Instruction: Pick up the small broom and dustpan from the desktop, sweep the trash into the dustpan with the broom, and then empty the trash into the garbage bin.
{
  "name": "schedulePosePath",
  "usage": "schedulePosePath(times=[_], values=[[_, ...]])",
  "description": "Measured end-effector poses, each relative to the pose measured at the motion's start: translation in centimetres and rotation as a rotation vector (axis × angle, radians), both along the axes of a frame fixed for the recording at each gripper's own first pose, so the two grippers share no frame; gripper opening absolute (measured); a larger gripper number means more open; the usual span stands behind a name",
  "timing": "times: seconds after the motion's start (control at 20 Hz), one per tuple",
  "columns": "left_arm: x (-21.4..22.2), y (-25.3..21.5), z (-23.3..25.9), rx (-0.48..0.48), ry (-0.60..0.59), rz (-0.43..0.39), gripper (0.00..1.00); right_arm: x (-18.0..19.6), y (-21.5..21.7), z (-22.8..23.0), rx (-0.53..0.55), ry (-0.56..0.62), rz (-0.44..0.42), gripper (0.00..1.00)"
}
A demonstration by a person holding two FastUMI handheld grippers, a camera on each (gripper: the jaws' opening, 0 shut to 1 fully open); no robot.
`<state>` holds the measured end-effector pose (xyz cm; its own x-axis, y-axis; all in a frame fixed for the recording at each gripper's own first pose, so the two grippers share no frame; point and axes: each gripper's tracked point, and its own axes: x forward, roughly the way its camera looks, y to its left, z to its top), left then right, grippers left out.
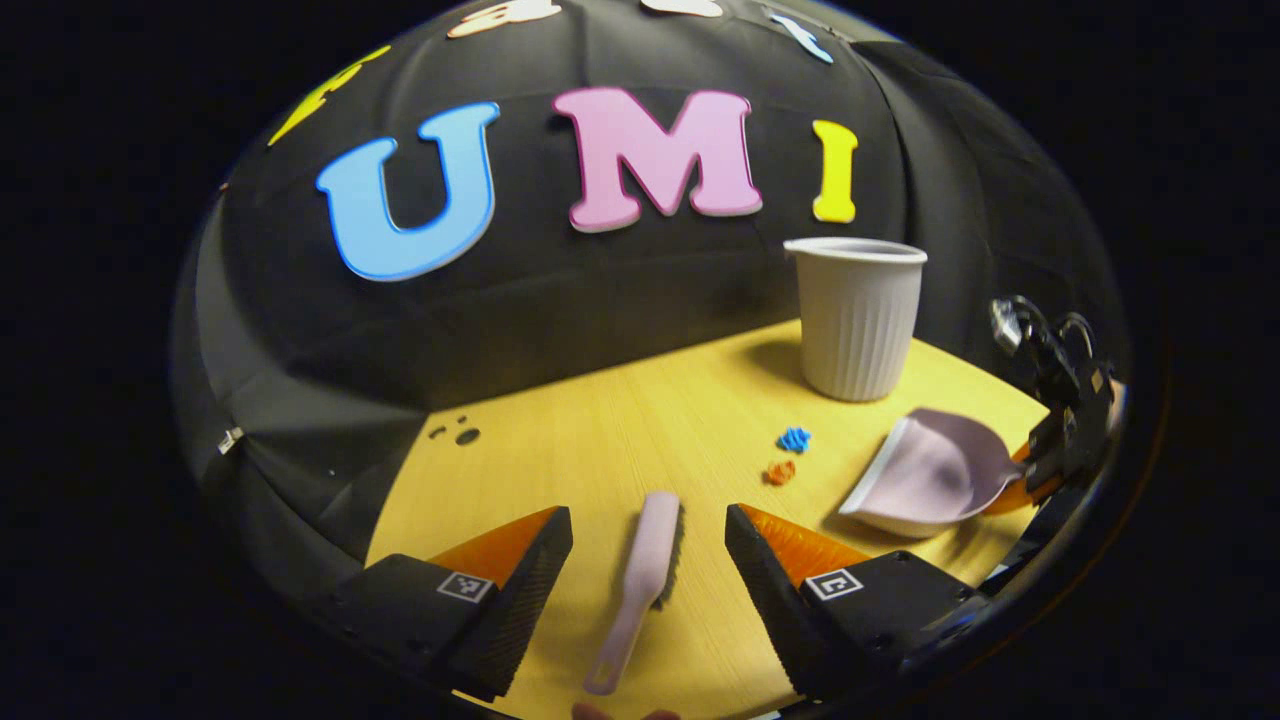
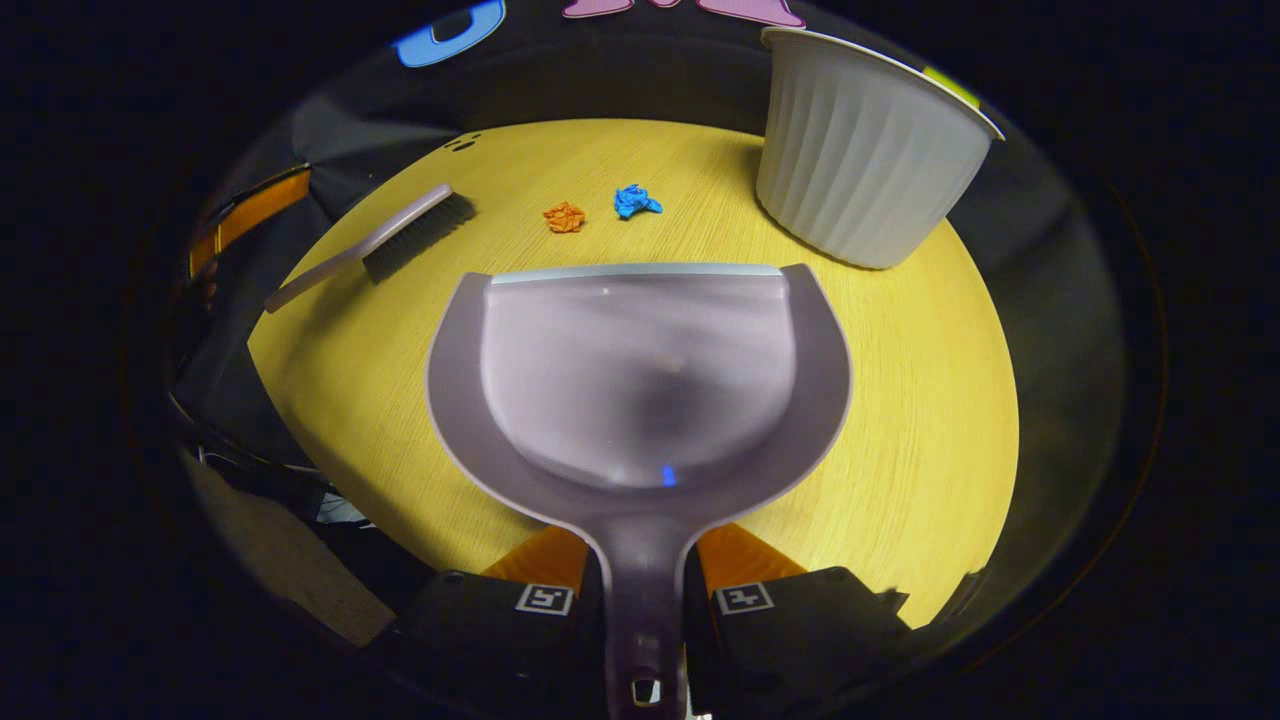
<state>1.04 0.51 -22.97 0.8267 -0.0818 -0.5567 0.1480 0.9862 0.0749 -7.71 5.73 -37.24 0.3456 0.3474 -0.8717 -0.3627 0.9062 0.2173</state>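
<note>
A small pale pink broom (image 1: 640, 585) lies on the yellow desktop (image 1: 620, 420), lengthwise between the fingers of my left gripper (image 1: 648, 560), which stands open around it without touching. In the right gripper view the broom (image 2: 370, 245) lies at the far left. My right gripper (image 2: 640, 575) is shut on the handle of the pale pink dustpan (image 2: 640, 370), whose scoop faces away from me. The left gripper view shows the dustpan (image 1: 925, 475) at the right, held by the other gripper (image 1: 1060, 440). An orange paper scrap (image 2: 564, 216) and a blue one (image 2: 634, 201) lie beyond the pan's lip.
A ribbed white garbage bin (image 1: 855, 315) stands upright at the back right of the desktop; in the right gripper view the bin (image 2: 865, 150) is just past the dustpan. The scraps (image 1: 787, 455) lie between broom and dustpan. The black booth wall closes the back.
</note>
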Motion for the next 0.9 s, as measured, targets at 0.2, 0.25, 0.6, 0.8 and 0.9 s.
schedulePosePath(times=[0.2, 0.25, 0.6, 0.8, 0.9], values=[[-1.1, 1.0, -5.7, 0.011, 0.170, -0.006, 0.97, -0.5, -0.7, 0.9, -0.011, -0.020, 0.016, 0.37], [-1.2, 1.3, -6.7, 0.022, 0.200, -0.015, 0.97, -0.6, -0.8, 1.1, -0.012, -0.024, 0.018, 0.34], [-1.2, 1.8, -12.5, 0.044, 0.392, -0.080, 0.92, -1.8, -0.7, 1.4, -0.016, -0.013, 0.036, 0.37], [-0.9, 1.9, -14.6, 0.052, 0.484, -0.081, 0.85, -2.0, -0.9, 1.5, -0.016, -0.007, 0.031, 0.37], [-0.7, 1.7, -15.2, 0.057, 0.513, -0.091, 0.78, -2.2, -1.0, 1.5, -0.017, -0.005, 0.029, 0.34]])
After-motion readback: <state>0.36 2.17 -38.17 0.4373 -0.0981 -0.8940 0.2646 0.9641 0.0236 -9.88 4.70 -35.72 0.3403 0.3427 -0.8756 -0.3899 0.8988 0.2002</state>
